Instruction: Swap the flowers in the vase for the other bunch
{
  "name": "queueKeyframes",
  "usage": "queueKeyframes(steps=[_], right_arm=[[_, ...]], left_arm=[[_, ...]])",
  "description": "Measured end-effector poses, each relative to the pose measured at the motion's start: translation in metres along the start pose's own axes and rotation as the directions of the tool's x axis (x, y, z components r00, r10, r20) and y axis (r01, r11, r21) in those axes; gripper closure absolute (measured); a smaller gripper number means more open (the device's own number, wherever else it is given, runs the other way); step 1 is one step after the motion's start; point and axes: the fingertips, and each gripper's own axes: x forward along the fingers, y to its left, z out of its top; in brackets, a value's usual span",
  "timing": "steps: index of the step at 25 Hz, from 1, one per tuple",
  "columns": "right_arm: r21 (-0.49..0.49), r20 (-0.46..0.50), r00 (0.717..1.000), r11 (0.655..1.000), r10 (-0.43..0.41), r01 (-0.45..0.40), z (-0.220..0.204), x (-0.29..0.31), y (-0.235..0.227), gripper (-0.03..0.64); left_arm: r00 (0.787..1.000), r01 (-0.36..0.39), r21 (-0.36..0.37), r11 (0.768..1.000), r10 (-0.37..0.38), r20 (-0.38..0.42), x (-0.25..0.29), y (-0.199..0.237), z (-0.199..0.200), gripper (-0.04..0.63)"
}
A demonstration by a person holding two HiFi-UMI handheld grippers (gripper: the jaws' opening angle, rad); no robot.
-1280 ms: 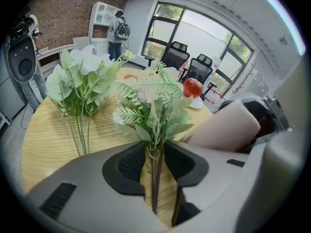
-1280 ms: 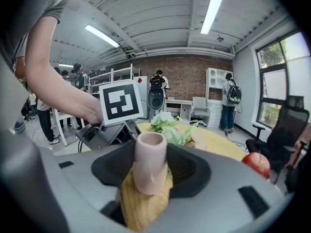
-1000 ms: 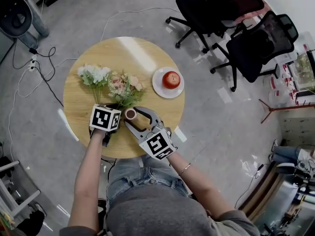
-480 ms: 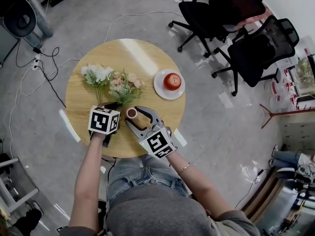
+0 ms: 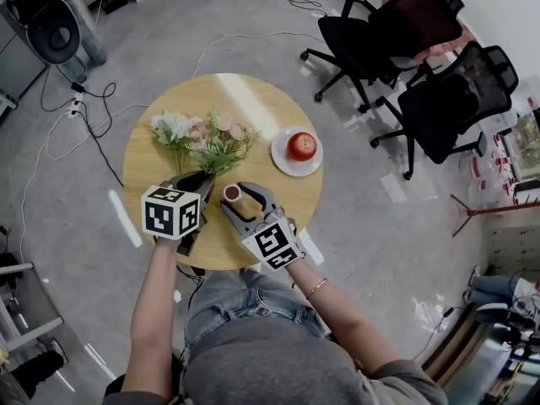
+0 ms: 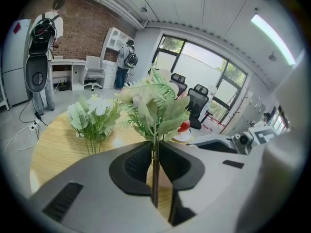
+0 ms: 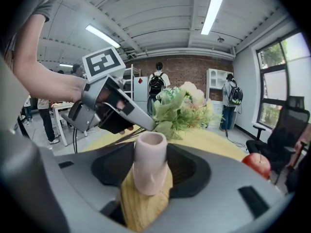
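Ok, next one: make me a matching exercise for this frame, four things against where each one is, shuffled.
Things:
1 pink bunch
2 white bunch
3 vase
4 apple

Places:
A on the plate
B gripped by the right gripper
C lying on the table
D stems pinched by the left gripper

Pairs: 1-D, 2-C, 3-B, 4-A.

Note: the left gripper's jaws have just been closing, on those stems.
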Motion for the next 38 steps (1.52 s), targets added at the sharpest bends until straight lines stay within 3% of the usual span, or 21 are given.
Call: queueKeyframes(steps=[5,11,18,23,30,38], right_arm=[[0.001,0.002,1.0,1.0,-0.001,0.001,0.0,0.001,0.002,0.396],[-0.001,-0.002,1.0,1.0,-0.001,0.001,0.003,-0.001,-0.001,0.396],[-0.005,-0.011,1.0,1.0,0.009,-0.009,0.005,-0.001,0.001,0.396],[-0.008,-0.005,1.0,1.0,0.013,-0.013,0.0,0.0,0.003,0.396],[-0.001,-0.018,1.0,1.0,0.018,-0.018,0.001,-0.002,0.004,0.396],[0.042,-0.005,1.0,0.999,0.014,-0.014,-0.001,-0.001,0.004,0.396]], left_arm=[[0.995,0.012,0.003,1.0,-0.012,0.098,-0.022,-0.011,0.021,0.537],[0.975,0.027,-0.006,1.0,-0.025,0.22,-0.043,-0.029,0.053,0.537],[0.954,0.019,-0.002,1.0,-0.018,0.299,-0.06,-0.044,0.073,0.537],[0.928,0.016,0.004,1.0,-0.016,0.372,-0.072,-0.055,0.087,0.537],[0.906,0.029,0.039,0.999,-0.043,0.42,-0.081,-0.074,0.111,0.537],[0.863,0.054,0.051,0.997,-0.072,0.5,-0.084,-0.091,0.139,0.537]])
